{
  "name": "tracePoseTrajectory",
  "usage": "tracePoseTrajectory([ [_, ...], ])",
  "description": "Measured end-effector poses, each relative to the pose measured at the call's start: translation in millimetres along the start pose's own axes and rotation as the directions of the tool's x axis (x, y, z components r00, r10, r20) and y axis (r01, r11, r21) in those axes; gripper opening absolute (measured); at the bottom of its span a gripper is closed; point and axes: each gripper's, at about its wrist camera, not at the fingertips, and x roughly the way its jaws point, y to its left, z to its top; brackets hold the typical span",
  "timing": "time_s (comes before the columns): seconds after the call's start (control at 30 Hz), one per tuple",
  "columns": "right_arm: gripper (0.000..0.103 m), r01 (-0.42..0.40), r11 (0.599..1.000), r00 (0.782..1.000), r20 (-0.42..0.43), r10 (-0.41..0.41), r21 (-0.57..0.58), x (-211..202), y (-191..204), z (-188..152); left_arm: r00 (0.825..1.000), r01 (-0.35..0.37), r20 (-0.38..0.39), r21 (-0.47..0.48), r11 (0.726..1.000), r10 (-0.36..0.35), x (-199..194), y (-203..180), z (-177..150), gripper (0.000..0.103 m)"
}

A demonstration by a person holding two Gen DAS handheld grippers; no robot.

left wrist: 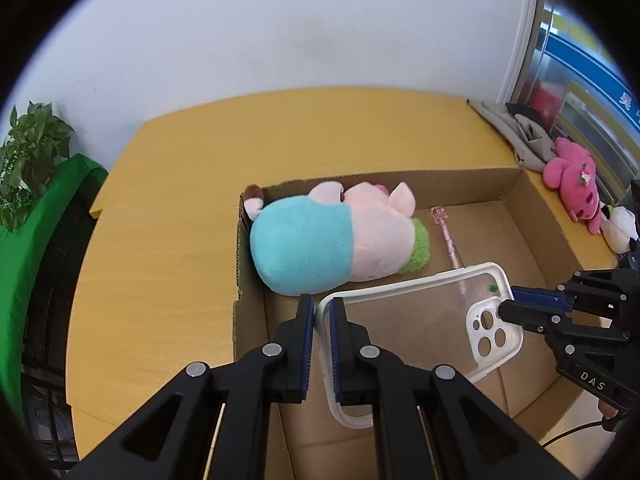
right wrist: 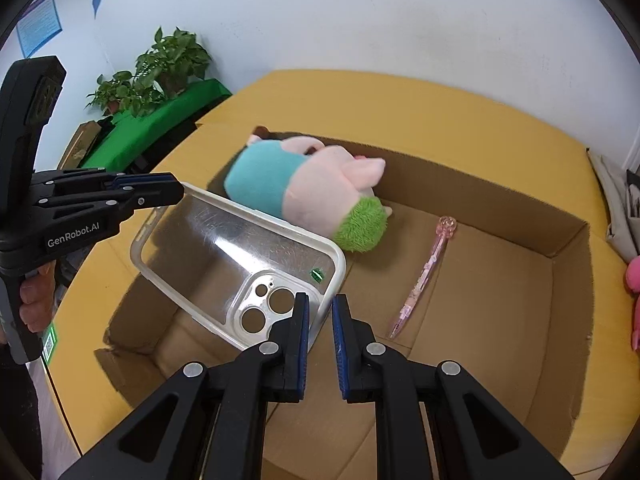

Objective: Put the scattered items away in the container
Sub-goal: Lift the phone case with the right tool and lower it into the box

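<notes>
Now both tools carry one clear phone case [left wrist: 404, 320] between them, hung over the open cardboard box [right wrist: 560, 248] on the yellow counter [left wrist: 160, 208]. Nearest, the left tool [left wrist: 322, 308] is clamped on the rim at the case's plain end, and the right tool [right wrist: 320, 308] is clamped on the white edge beside the camera cut-outs. The case sits tilted, above the box floor and not resting on it.

Beyond it, inside the box, lie a pink and teal plush pig [left wrist: 320, 236] against the far left corner and a pink pen [right wrist: 424, 276] on the bare floor to the right. Further off on the counter, outside the box, wait a bright pink plush [left wrist: 576, 184] and a white one [left wrist: 620, 232].

To finish well, I judge both tools should lower together, keeping the case level, into the free floor this side of the pig, then let go at the same moment so neither end twists or flicks.
</notes>
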Motion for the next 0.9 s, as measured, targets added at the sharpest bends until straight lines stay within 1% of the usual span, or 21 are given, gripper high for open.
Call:
tracePoseTrajectory([
  [0.1, 0.013, -0.022, 0.999, 0.999, -0.035, 0.023, 0.033, 20.5, -12.6, 4.1, 0.999, 0.002, -0.046, 0.003, 1.000, -0.002, 23.2, 4.4, 2.4, 0.007],
  [0.17, 0.013, -0.031, 0.999, 0.998, -0.057, 0.033, 0.041, 32.5, -16.4, 6.4, 0.997, -0.011, -0.080, 0.006, 1.000, 0.011, 38.6, 6.2, 1.4, 0.007],
  [0.23, 0.013, -0.020, 0.999, 0.997, -0.073, 0.023, 0.033, 42.6, -17.1, 8.4, 0.994, -0.023, -0.108, 0.005, 1.000, 0.023, 50.5, 7.4, -0.6, 0.007],
  [0.47, 0.013, -0.034, 0.998, 0.990, -0.138, 0.042, 0.054, 80.8, -20.9, 10.5, 0.976, -0.076, -0.206, -0.016, 0.997, 0.071, 84.9, 14.1, -4.2, 0.007],
  [0.57, 0.012, -0.040, 0.996, 0.986, -0.156, 0.051, 0.075, 92.7, -23.9, 11.2, 0.969, -0.110, -0.223, 0.011, 0.994, 0.110, 91.4, 10.0, -4.1, 0.007],
  [0.67, 0.012, -0.034, 0.996, 0.986, -0.160, 0.047, 0.084, 97.8, -24.4, 9.6, 0.964, -0.119, -0.239, 0.001, 0.993, 0.116, 96.2, 10.5, -4.3, 0.007],
  [0.9, 0.012, -0.019, 0.995, 0.985, -0.170, 0.035, 0.093, 108.4, -23.0, 5.6, 0.957, -0.143, -0.252, 0.019, 0.990, 0.143, 105.3, 4.4, -4.9, 0.007],
])
